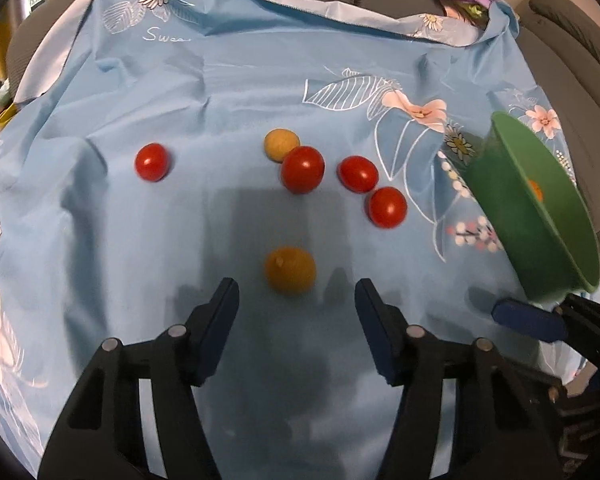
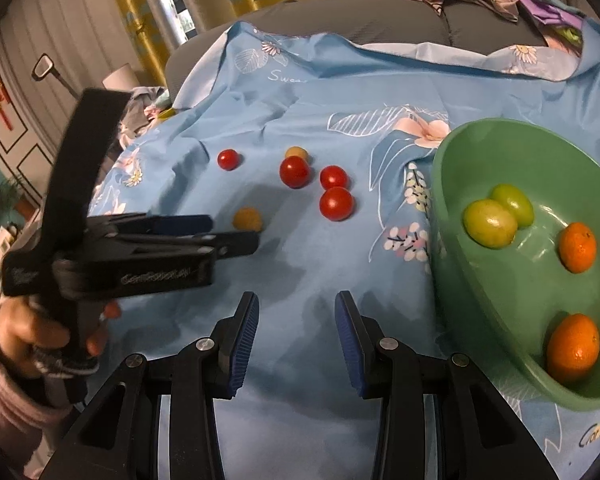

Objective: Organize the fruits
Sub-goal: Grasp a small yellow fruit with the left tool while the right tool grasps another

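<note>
My left gripper [image 1: 296, 312] points steeply down over the blue floral cloth [image 1: 228, 92], gripped from below by a hand [image 2: 40, 336] in a pink sleeve [image 2: 4, 392], seen from the right wrist camera. Its jaws stand apart with nothing between them, and the near yellow fruit [image 1: 290, 269] lies on the cloth just ahead of the blue pads [image 1: 220, 320], untouched; in the side view the fingers reach level toward that same fruit. My right gripper [image 2: 296, 332] also tilts down over bare cloth, its ribbed blue pads [image 2: 242, 344] parted by a narrow gap and holding nothing. Farther out lie four red tomatoes: one alone to the left [image 1: 152, 162], the largest [image 1: 302, 169] touching a second yellow fruit [image 1: 281, 145] behind it, and two more [image 1: 358, 174] [image 1: 388, 207] close together to the right. The green bowl [image 2: 452, 240] sits at the cloth's right side, beside my right gripper, tipped toward the camera, with two green fruits [image 2: 490, 222] touching each other and two oranges [image 2: 574, 346] apart inside.
</note>
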{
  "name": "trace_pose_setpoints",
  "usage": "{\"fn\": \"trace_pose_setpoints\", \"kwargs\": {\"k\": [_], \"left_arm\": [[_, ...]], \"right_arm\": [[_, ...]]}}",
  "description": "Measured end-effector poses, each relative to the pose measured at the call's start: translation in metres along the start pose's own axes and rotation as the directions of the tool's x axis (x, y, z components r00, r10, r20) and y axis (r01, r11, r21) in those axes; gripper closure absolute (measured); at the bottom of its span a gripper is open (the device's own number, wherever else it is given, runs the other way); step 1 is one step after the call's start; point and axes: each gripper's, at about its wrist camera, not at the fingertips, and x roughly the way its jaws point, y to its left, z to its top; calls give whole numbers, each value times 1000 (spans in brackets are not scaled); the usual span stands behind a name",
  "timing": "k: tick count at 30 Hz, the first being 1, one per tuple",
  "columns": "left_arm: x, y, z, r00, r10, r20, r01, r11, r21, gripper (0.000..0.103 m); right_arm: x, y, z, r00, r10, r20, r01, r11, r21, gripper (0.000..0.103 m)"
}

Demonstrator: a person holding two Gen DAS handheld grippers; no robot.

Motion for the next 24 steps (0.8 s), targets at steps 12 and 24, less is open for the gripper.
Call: {"fn": "trace_pose_setpoints", "kwargs": {"k": [12, 24], "left_arm": [[12, 5, 6, 1000, 12, 7, -13, 1000, 21, 75], [-52, 85, 7, 986, 50, 157, -28, 990, -140, 75]], "right_arm": [[10, -1, 7, 1000, 12, -2, -12, 1000, 0, 63], [30, 27, 55, 1000, 18, 20, -17, 998, -68, 63]]}}
